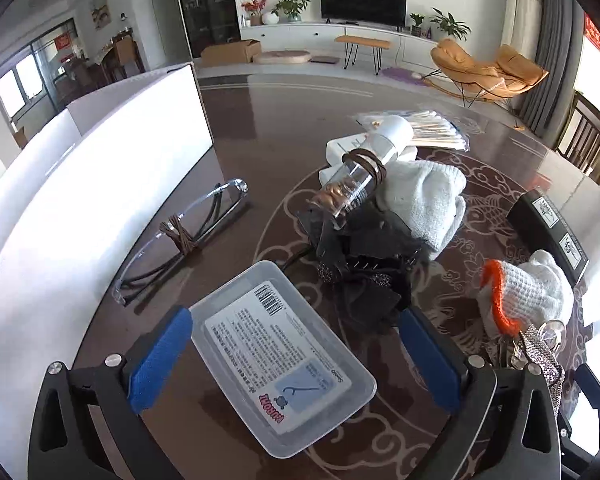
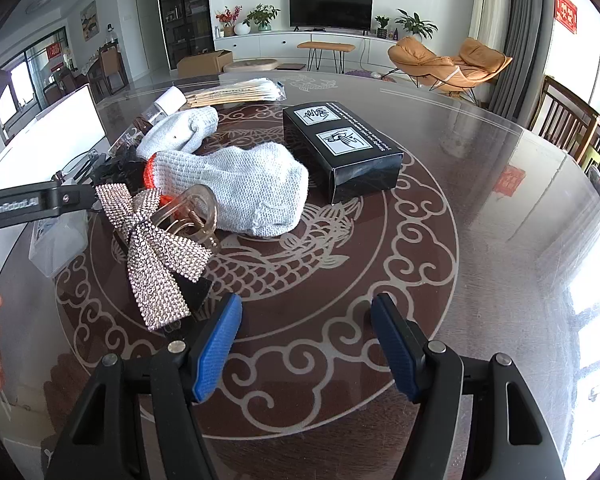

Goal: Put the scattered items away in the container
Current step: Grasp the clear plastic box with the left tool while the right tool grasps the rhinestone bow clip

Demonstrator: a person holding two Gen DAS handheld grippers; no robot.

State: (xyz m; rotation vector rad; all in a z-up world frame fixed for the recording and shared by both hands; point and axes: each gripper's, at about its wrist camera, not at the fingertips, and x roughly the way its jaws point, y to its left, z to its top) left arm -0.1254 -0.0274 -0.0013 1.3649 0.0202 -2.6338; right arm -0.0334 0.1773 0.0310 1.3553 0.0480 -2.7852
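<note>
Scattered household items on a glass-topped table (image 2: 480, 184) with a fish medallion; both grippers over it.

Left gripper (image 1: 296, 360): jaws spread wide, straddling a clear plastic box (image 1: 282, 356) with a printed label that lies flat on the table; whether the pads touch it cannot be told. White container (image 1: 100, 168): along the table's left edge, clear glasses (image 1: 180, 236) just beside its wall. Centre pile: black hair accessories (image 1: 364, 268), clear bottle (image 1: 348, 188), white gloves (image 1: 424, 200), bagged wooden sticks (image 1: 436, 128). Right gripper (image 2: 306, 344): jaws wide open, holding nothing, above bare glass. Near its left finger: rhinestone bow (image 2: 156, 252), clear claw clip (image 2: 196, 216), orange-cuffed glove (image 2: 248, 188). Black carton (image 2: 340, 148): beyond, toward the table's far edge.
</note>
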